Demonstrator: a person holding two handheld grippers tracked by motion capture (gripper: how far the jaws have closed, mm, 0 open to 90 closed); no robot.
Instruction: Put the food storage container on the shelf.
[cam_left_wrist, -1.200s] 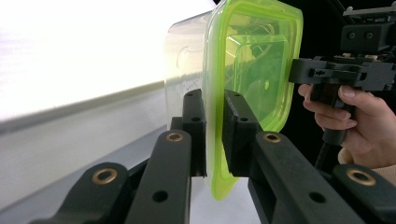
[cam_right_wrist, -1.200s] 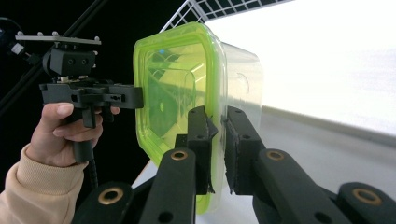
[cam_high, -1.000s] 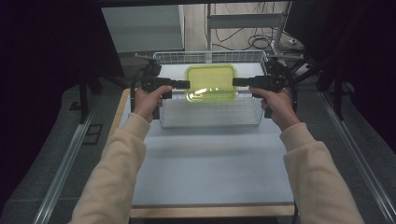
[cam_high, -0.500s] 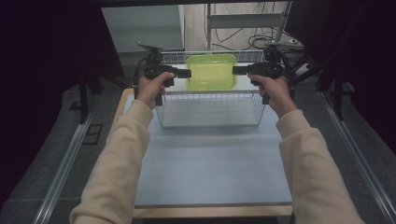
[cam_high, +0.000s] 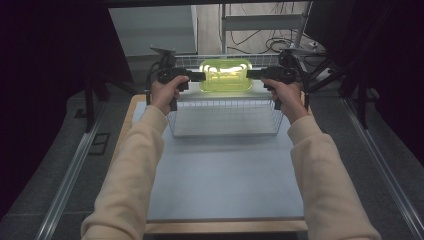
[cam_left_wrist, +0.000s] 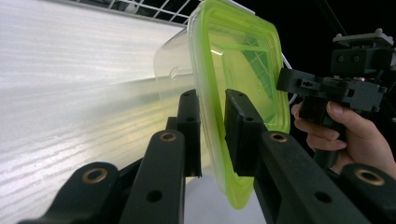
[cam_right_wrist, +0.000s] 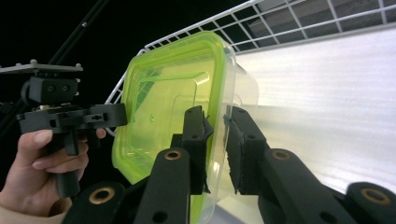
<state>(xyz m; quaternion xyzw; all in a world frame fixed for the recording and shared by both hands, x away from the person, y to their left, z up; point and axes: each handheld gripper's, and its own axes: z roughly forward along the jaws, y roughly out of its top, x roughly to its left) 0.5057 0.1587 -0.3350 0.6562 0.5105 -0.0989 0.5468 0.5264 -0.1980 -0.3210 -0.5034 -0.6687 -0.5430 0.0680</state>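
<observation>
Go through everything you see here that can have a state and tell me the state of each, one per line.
Container: lid on, held up over the far end of the basket, off the table.
Lid: green, seated on the container, rim between both tools' jaws.
Left tool: shut on the lid rim.
Right tool: shut on the lid rim.
Wire basket: upright on the table, nothing inside.

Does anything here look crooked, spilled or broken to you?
Nothing stands out. The green-lidded container hangs level between the left tool and the right tool, each pinching its rim, above the far edge of the wire basket. Lid on, no spill or damage.
</observation>
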